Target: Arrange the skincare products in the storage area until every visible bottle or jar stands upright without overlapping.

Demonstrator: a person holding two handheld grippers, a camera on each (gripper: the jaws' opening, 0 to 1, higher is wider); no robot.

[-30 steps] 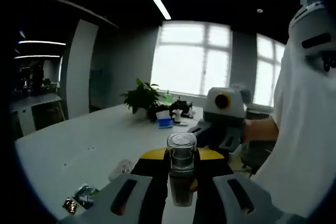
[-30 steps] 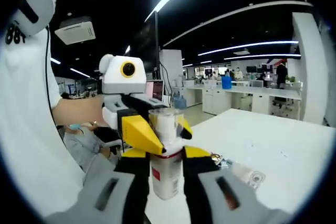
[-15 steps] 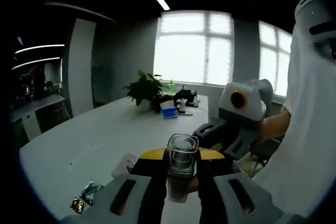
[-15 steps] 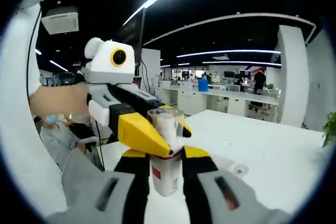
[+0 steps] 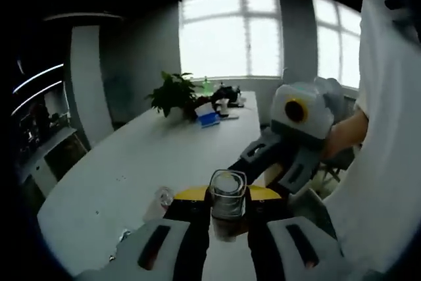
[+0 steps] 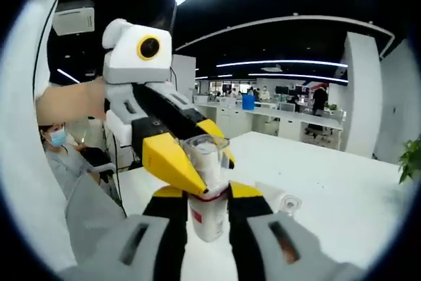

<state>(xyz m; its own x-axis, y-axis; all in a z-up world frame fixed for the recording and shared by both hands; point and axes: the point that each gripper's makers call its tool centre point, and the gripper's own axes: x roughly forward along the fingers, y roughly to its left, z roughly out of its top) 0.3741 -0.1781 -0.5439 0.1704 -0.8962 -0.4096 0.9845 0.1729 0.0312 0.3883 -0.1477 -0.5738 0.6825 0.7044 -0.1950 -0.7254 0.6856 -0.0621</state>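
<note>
A white bottle [image 6: 208, 218] with a red band and a clear cap [image 6: 205, 153] stands upright between the yellow-tipped jaws of my right gripper [image 6: 208, 195], which is shut on its body. My left gripper [image 6: 195, 168] comes in from the upper left, its yellow jaws closed around that cap. In the left gripper view the same clear cap [image 5: 227, 192] sits between the jaws of my left gripper [image 5: 227, 197], and the right gripper [image 5: 279, 159] reaches in from the right. A small clear jar [image 5: 160, 199] lies on the white table [image 5: 164, 156]; the jar [image 6: 287, 203] lies just past the bottle.
A potted plant [image 5: 172, 93] and a blue box [image 5: 208, 120] sit at the table's far end by the windows. The person's white sleeve [image 5: 388, 129] is on the right. A seated person [image 6: 59, 156] is at the left, with desks behind.
Both cameras have shifted and tilted. The bottle stays held between both grippers, and the left gripper's jaws look closer and lower on the cap.
</note>
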